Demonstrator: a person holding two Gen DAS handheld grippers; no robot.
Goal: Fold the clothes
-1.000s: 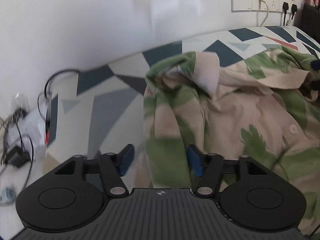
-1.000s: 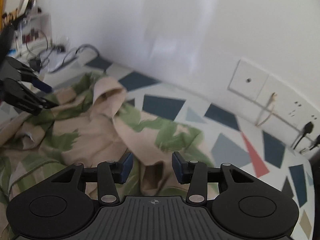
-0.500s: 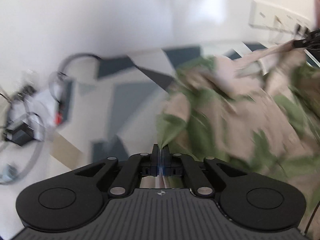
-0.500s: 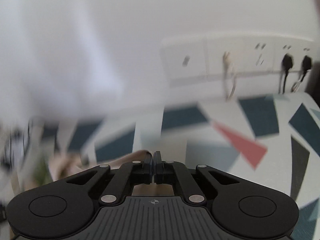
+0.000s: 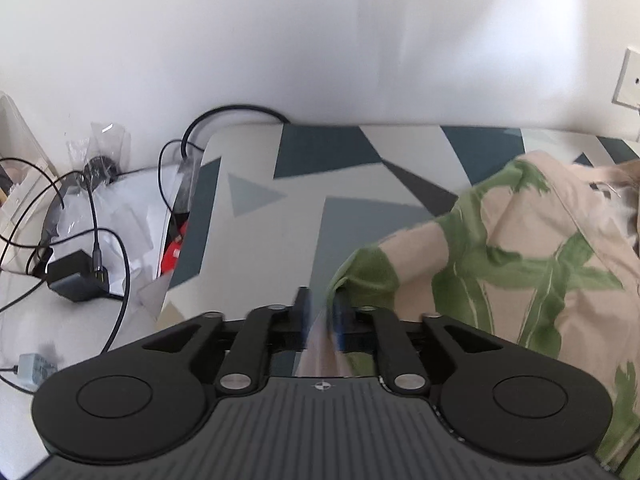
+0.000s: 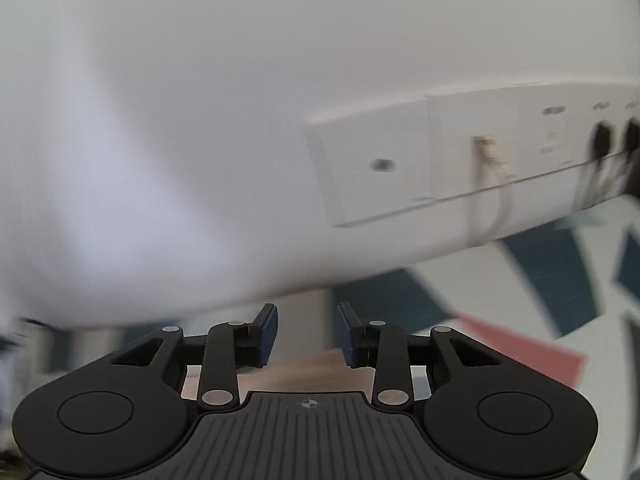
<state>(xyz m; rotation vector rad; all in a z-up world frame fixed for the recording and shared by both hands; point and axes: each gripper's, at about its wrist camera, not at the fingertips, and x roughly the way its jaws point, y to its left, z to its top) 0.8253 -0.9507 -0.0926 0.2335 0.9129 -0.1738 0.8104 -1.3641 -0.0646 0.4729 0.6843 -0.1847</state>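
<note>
A beige shirt with green leaf print (image 5: 520,260) lies spread over the right part of the patterned tabletop (image 5: 260,220) in the left wrist view. My left gripper (image 5: 321,314) sits at the shirt's left edge. Its jaws are opening, and a blurred strip of beige cloth runs between the pads without being pressed. In the right wrist view my right gripper (image 6: 306,336) is also opening, with a clear gap between the blue pads. A patch of beige shirt fabric (image 6: 312,368) lies just under them. The rest of the shirt is out of that view.
A white wall stands close behind the table. A socket plate (image 6: 380,168) holds a white cable (image 6: 492,184) and black plugs (image 6: 604,140). Left of the table, a black charger (image 5: 76,276), tangled cables and plastic bags lie on a lower surface.
Half a second ago both grippers were shut on shirt fabric; now both have parted. The shirt lies flatter and further right in the left view. The right view has swung closer to the sockets.
</note>
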